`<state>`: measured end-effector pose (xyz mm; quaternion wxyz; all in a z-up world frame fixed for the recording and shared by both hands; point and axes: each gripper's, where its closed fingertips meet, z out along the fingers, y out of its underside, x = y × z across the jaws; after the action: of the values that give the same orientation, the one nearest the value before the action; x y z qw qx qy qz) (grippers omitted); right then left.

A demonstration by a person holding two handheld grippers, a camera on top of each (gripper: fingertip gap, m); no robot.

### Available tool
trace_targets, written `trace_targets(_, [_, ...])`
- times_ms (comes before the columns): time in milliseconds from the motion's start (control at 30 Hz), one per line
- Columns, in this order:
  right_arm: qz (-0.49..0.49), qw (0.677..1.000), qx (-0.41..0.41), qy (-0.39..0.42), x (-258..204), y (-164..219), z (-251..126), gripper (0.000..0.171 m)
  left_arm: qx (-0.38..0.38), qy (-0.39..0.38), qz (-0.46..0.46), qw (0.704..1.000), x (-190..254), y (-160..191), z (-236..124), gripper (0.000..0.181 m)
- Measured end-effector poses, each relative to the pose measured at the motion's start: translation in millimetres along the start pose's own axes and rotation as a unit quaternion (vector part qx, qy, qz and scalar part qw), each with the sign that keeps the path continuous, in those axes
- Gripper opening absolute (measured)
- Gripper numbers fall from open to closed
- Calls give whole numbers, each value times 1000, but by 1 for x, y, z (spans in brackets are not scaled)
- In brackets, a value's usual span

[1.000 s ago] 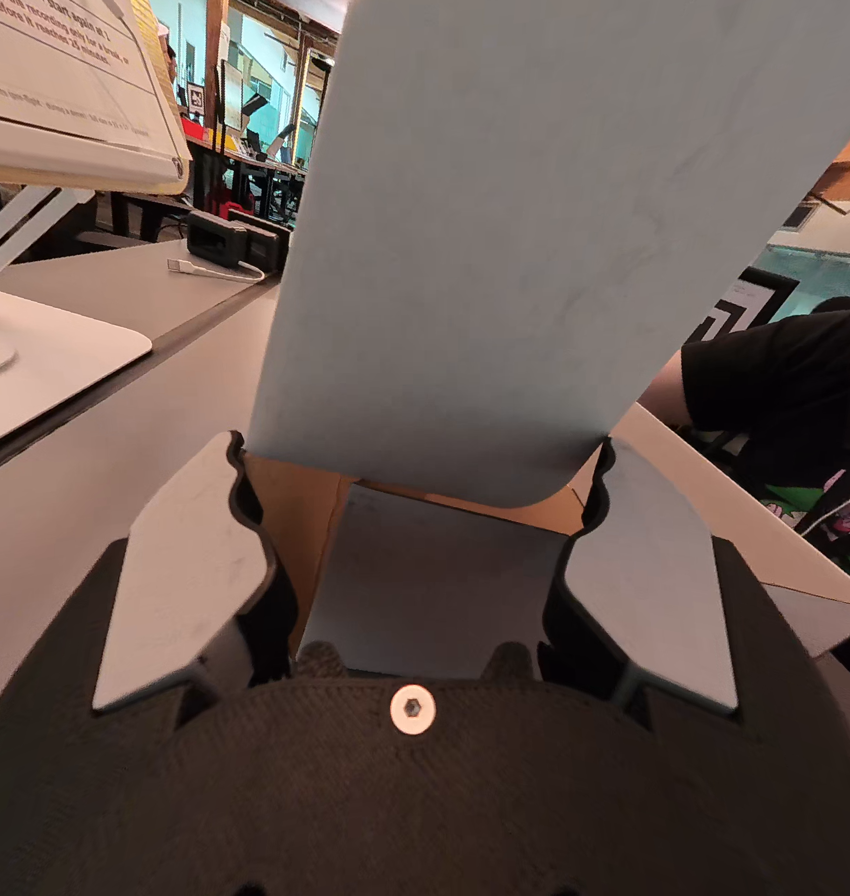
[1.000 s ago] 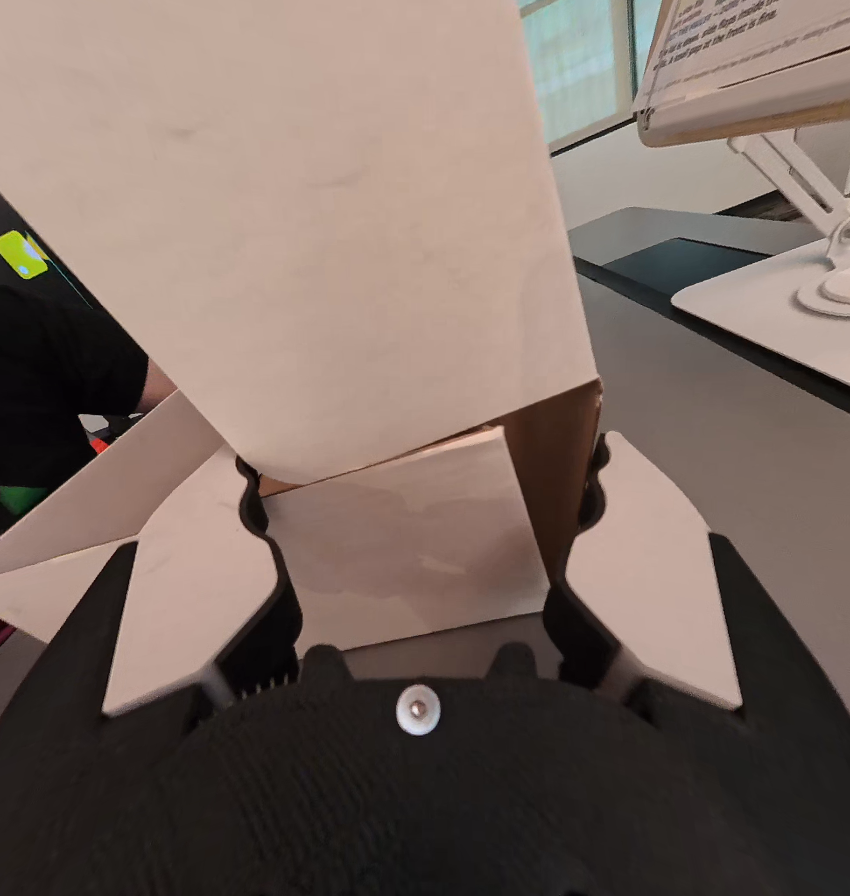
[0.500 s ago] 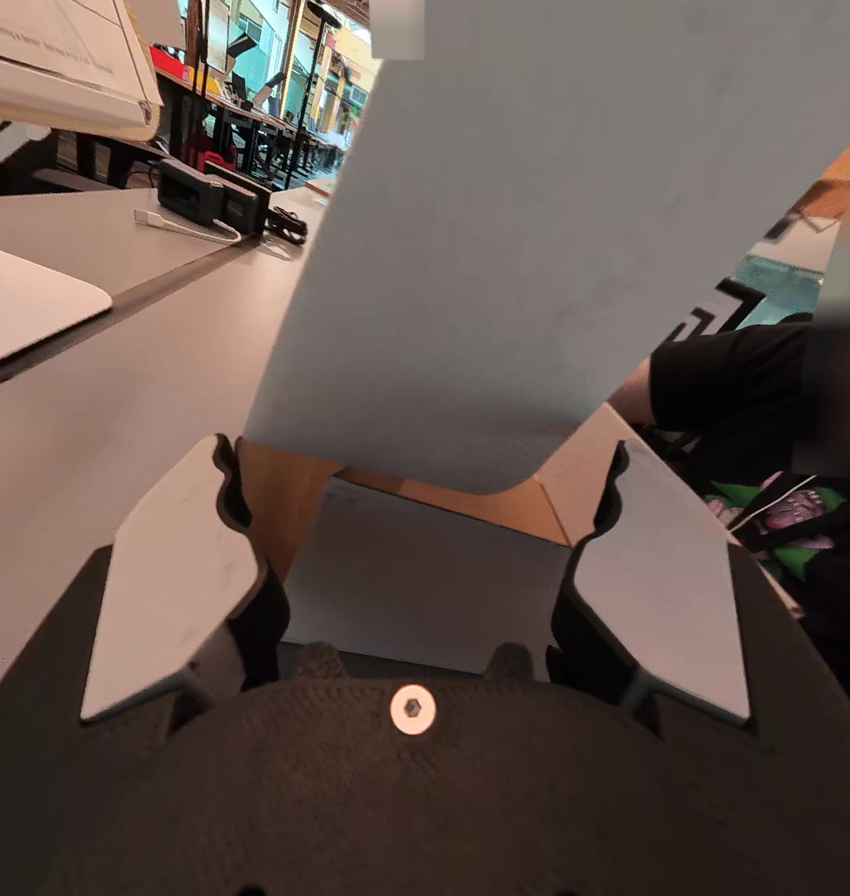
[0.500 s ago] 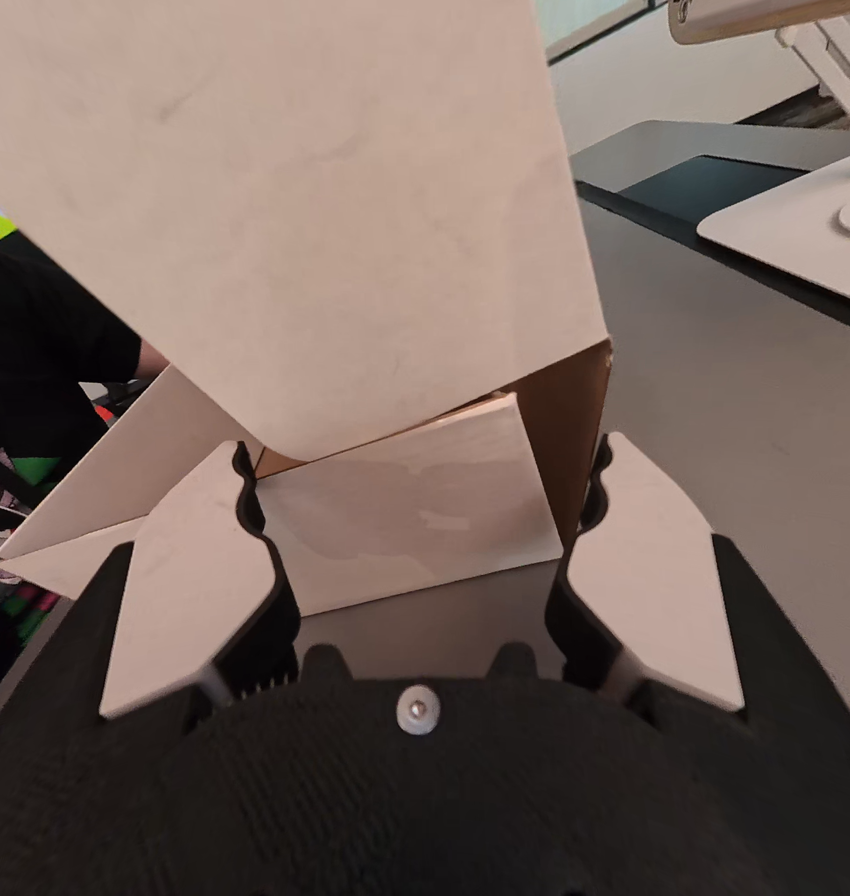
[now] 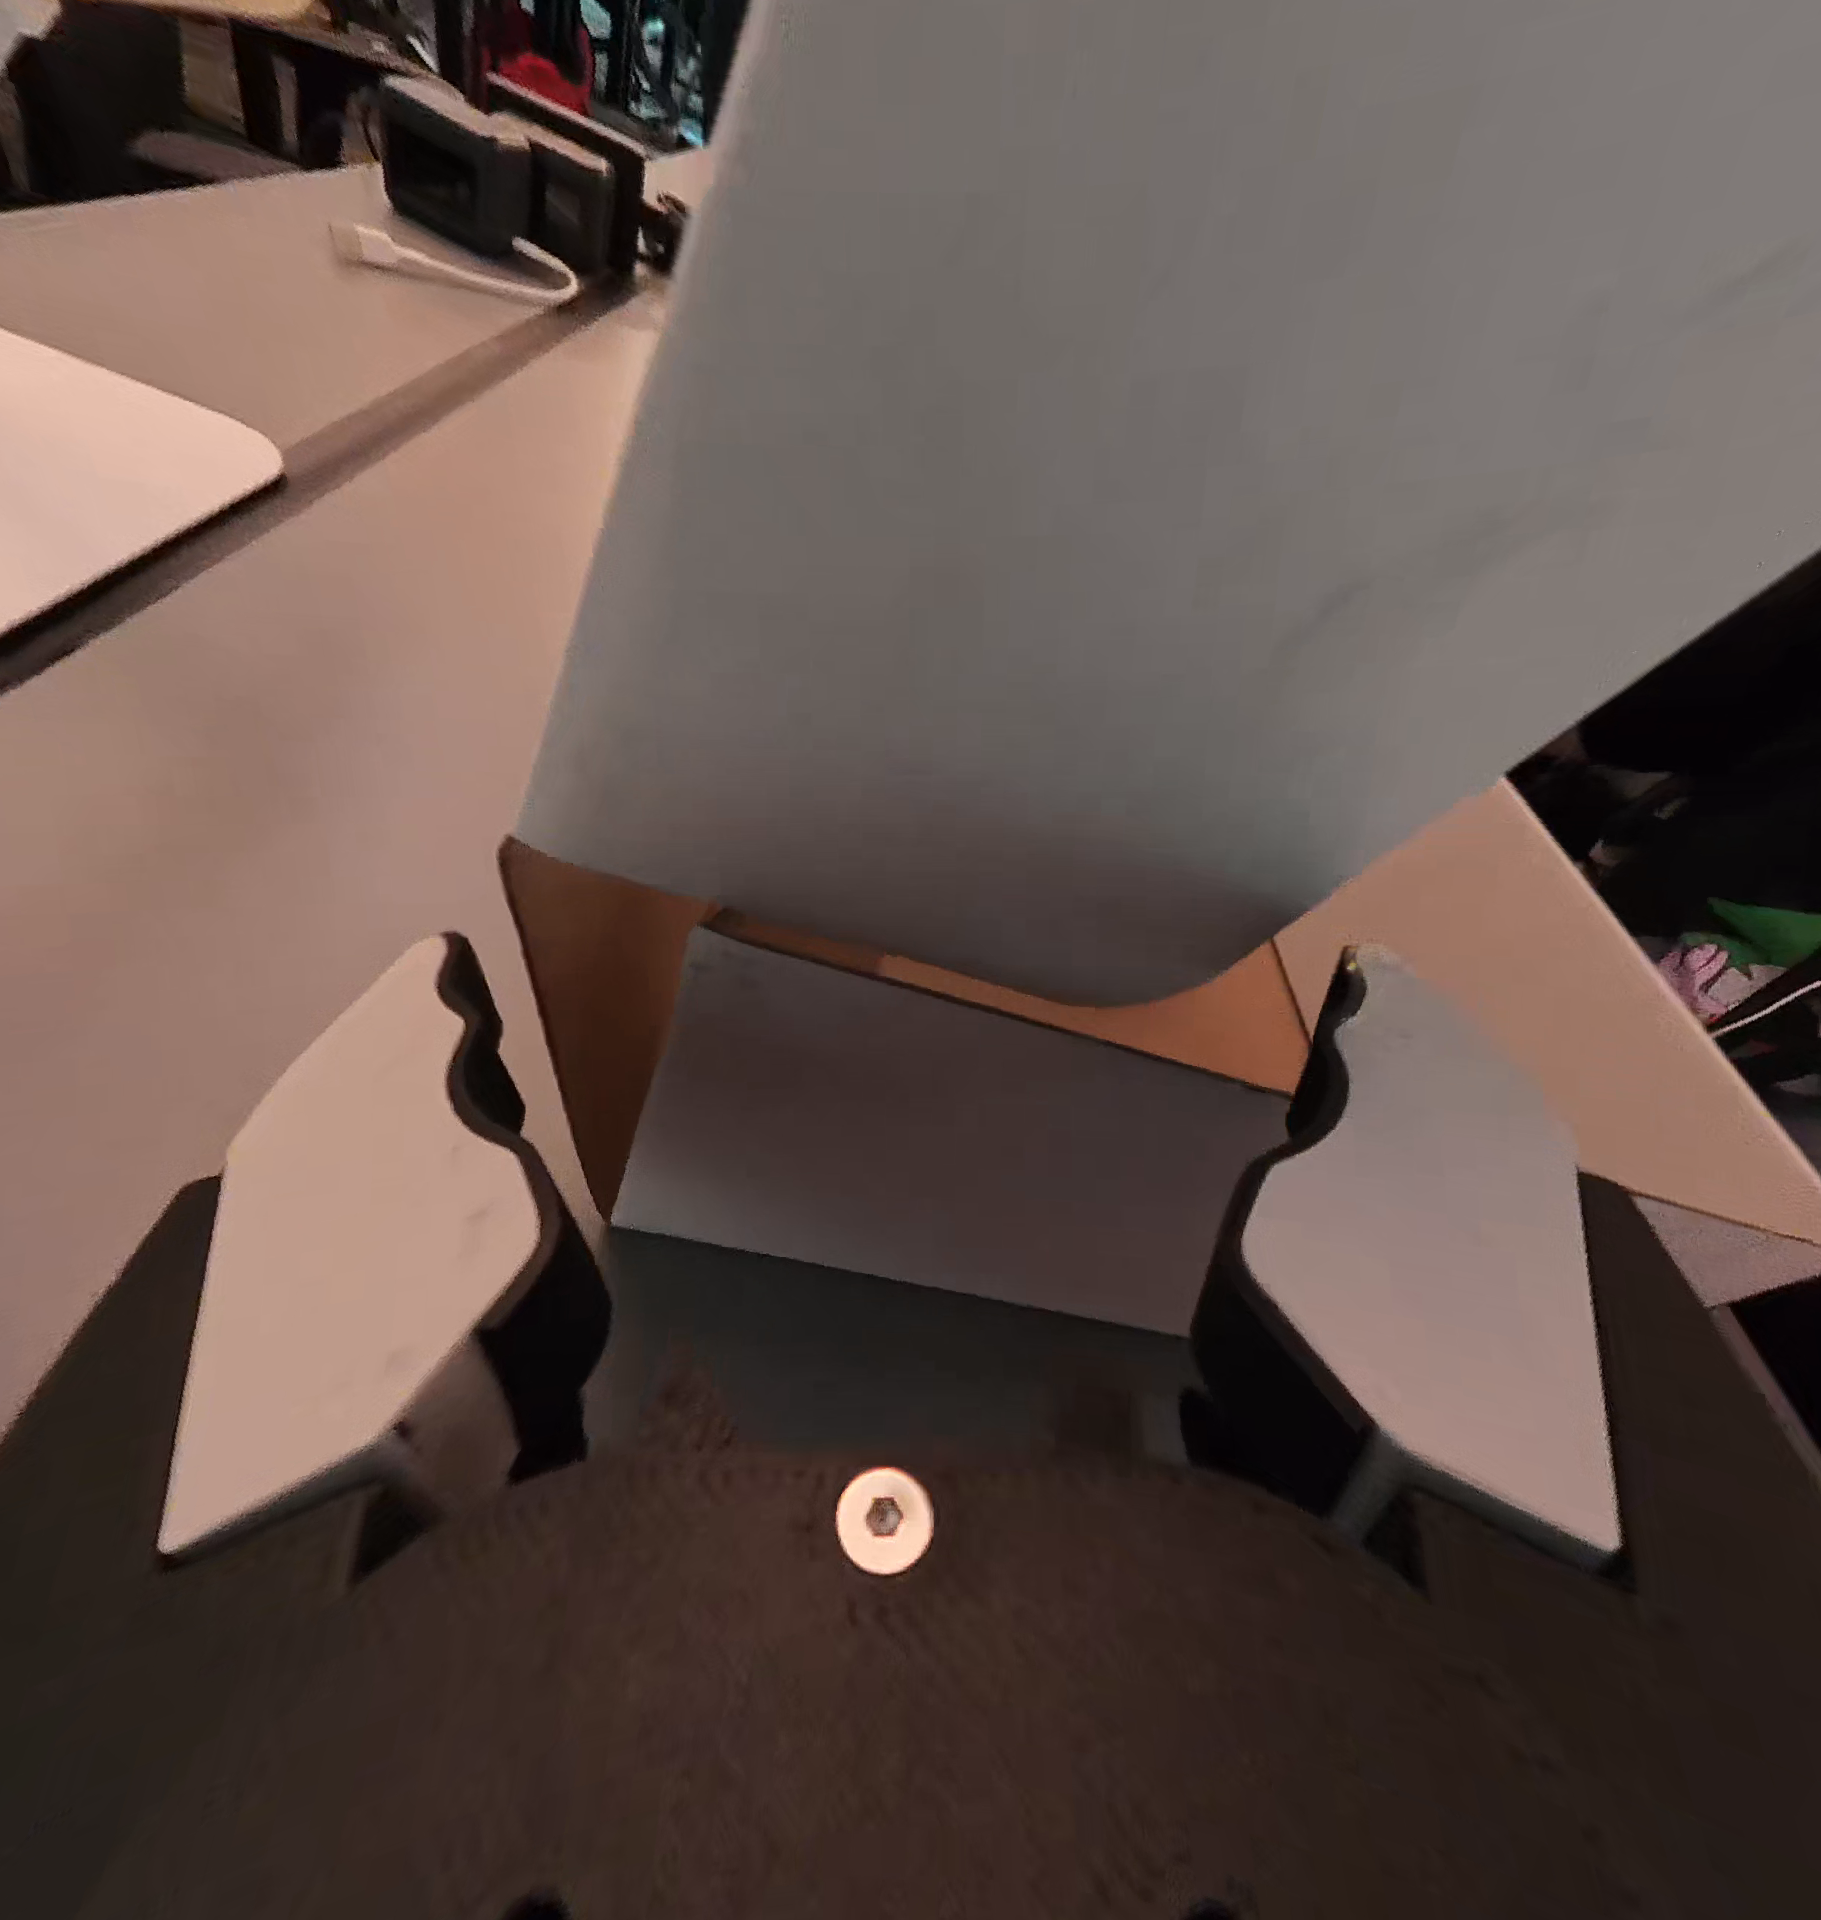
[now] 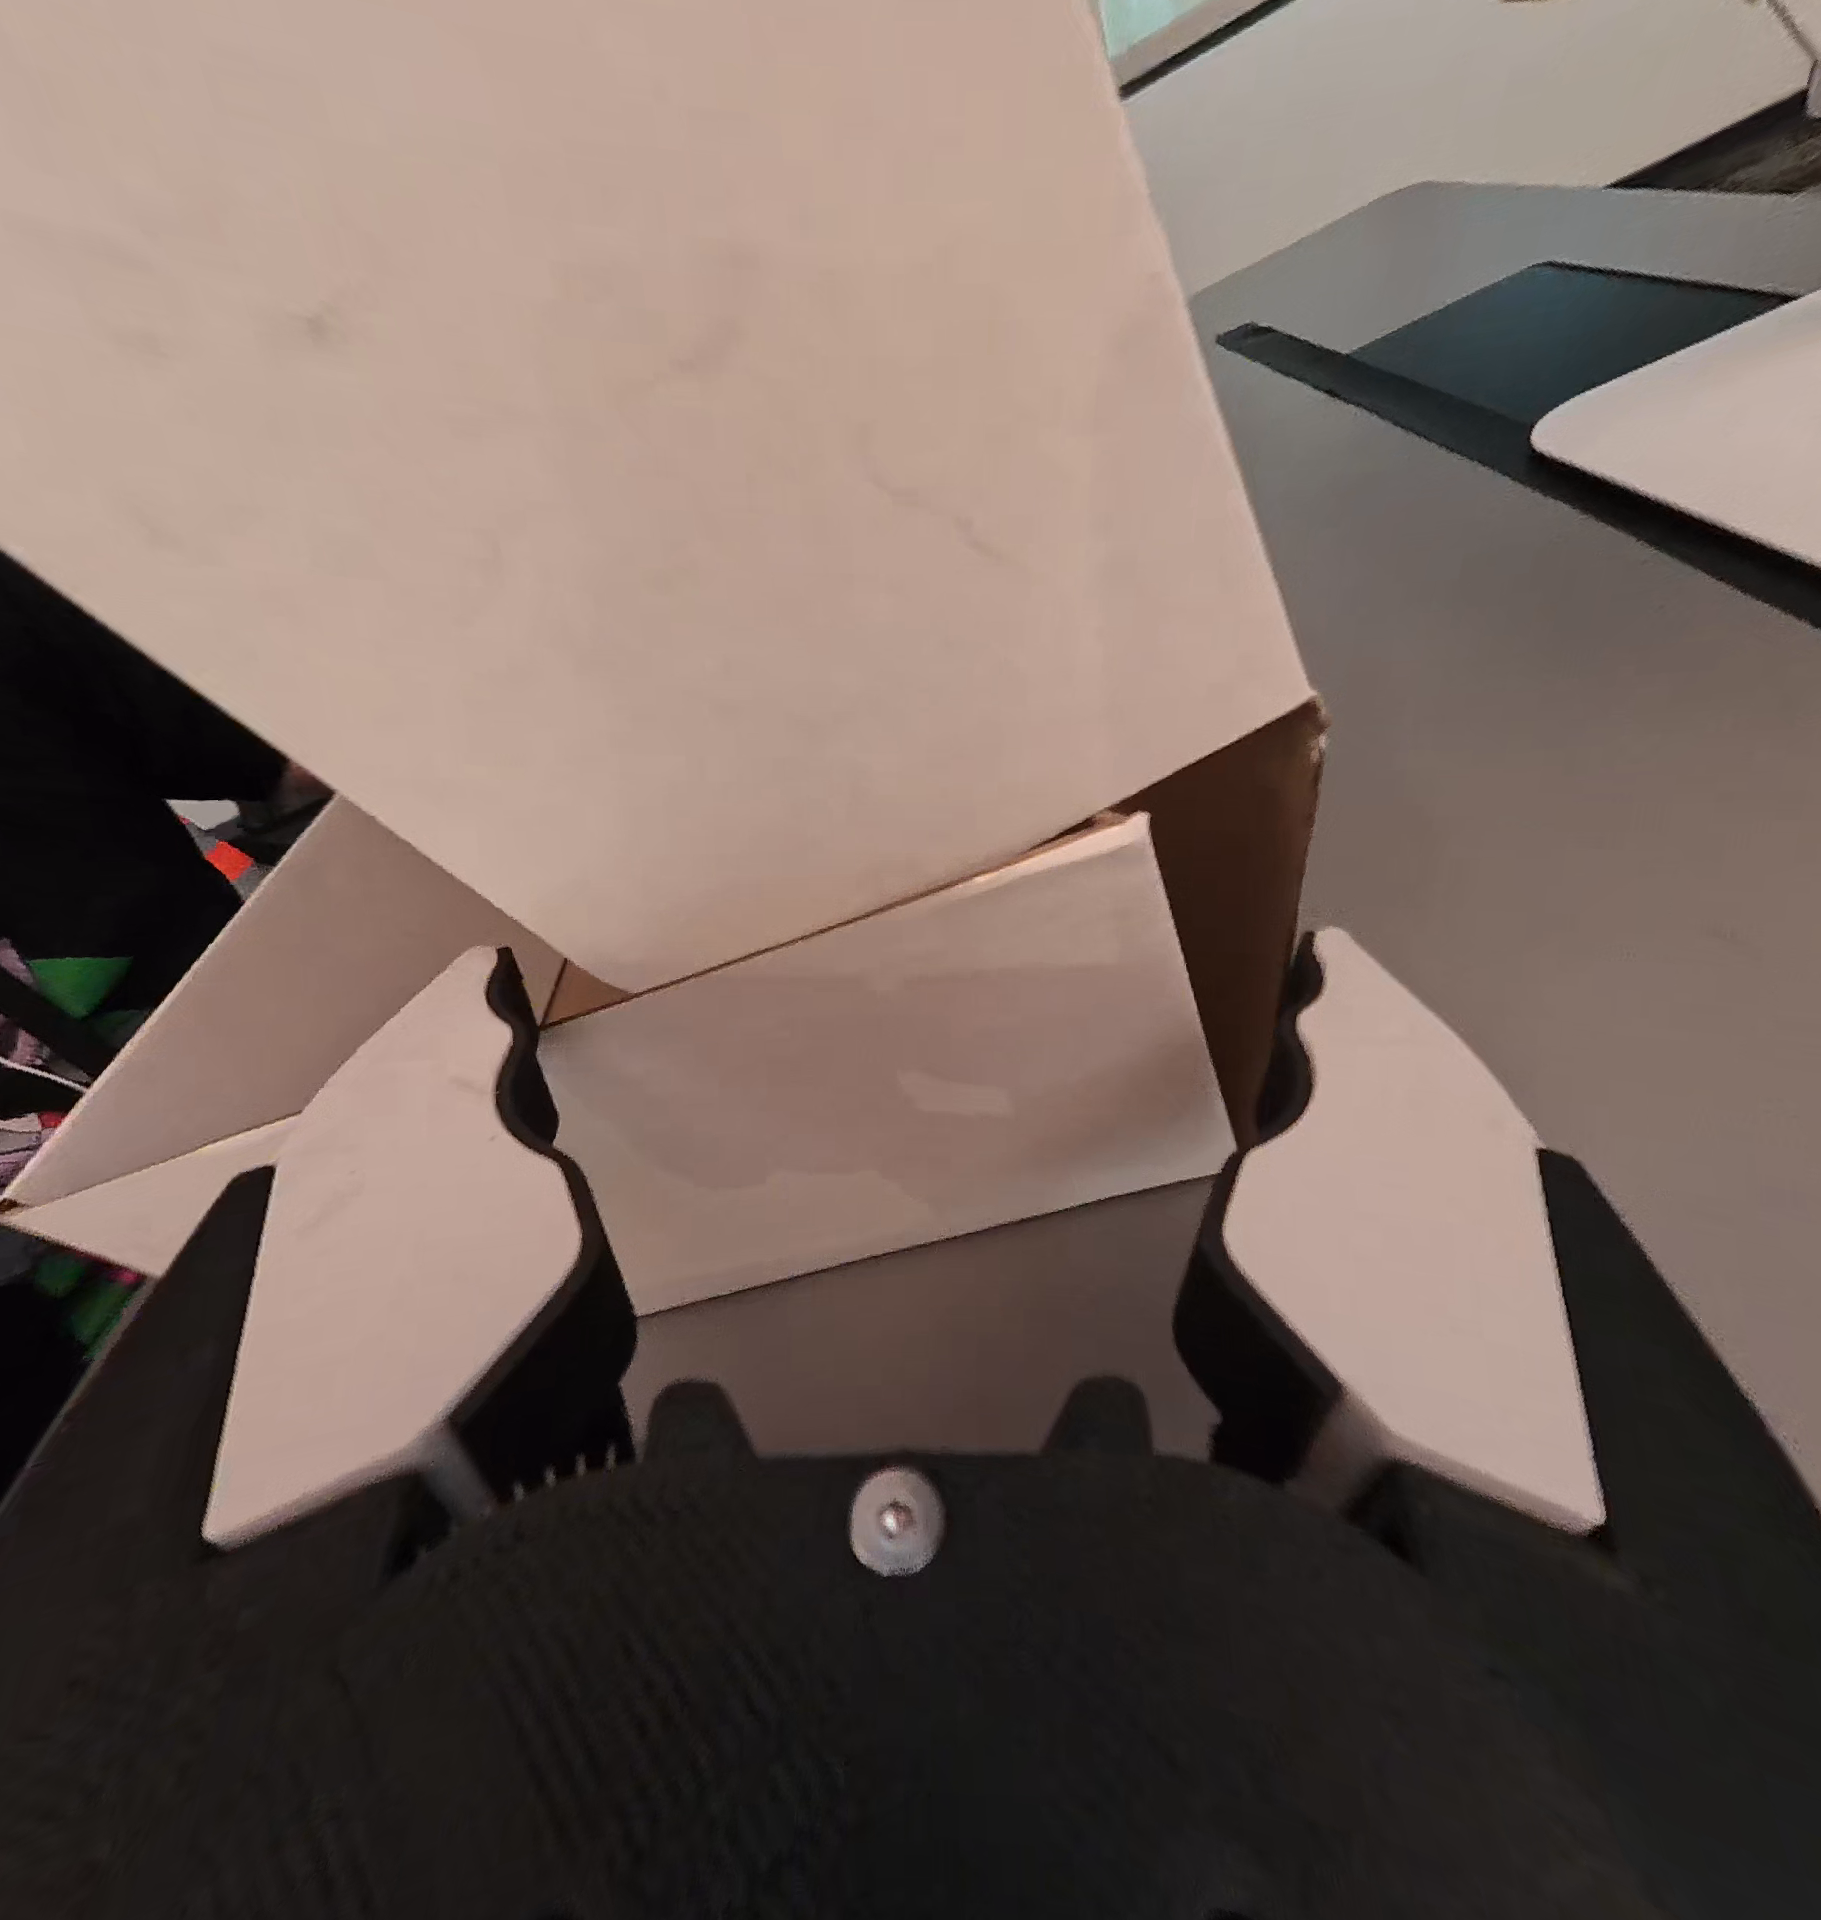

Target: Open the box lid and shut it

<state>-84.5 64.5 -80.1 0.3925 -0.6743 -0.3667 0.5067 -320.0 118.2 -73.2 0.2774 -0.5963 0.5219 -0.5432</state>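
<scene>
The box (image 5: 947, 1122) sits on the table (image 5: 262, 831) with its lid (image 5: 1145, 468) swung up and standing tall over the open top, so the opening half looks done and the shutting is still to come. The left gripper (image 5: 906, 1049) has its fingers (image 5: 366, 1226) spread wide apart, holding nothing. The right gripper (image 6: 901, 1029) is the same, fingers (image 6: 1405, 1226) apart and empty. Each points at the near wall of the box (image 6: 885, 1091), which lies between and just beyond the fingertips. The lid (image 6: 573, 416) rises on the far side above them, apparently touching neither. A side flap (image 6: 210, 1039) sticks out at the left in the right wrist view.
</scene>
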Motion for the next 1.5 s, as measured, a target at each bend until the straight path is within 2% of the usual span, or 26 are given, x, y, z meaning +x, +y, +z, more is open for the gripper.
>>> trace_targets(100, [6, 1000, 0, -4, -1, 1, 0, 132, -19, 9, -1, 1000, 1, 9, 5, 141])
trace_targets(400, [-5, 1000, 14, -7, 2, -4, -1, 125, 10, 32, 17, 999, 5, 3, 1, 120])
trace_targets(667, [4, 999, 27, -19, -4, -5, -4, 131, 29, 26, 10, 999, 0, 0, 2, 119])
trace_targets(767, [47, 998, 15, -24, -9, -4, -5, 139, 28, 25, 10, 999, 0, 0, 2, 119])
trace_targets(900, [48, 998, -31, 8, -9, 15, -2, 140, 30, 26, 7, 999, -1, 0, 2, 119])
trace_targets(967, [57, 998, -27, 0, -9, 16, -1, 141, 31, 25, 6, 999, -1, -1, 2, 119])
trace_targets(1200, [15, 1000, 12, 9, -1, 2, 0, 132, 36, 17, 12, 999, -4, -2, -1, 117])
trace_targets(1500, [0, 1000, 23, 20, 3, -5, -4, 125, 41, 11, 8, 999, -9, -4, 0, 116])
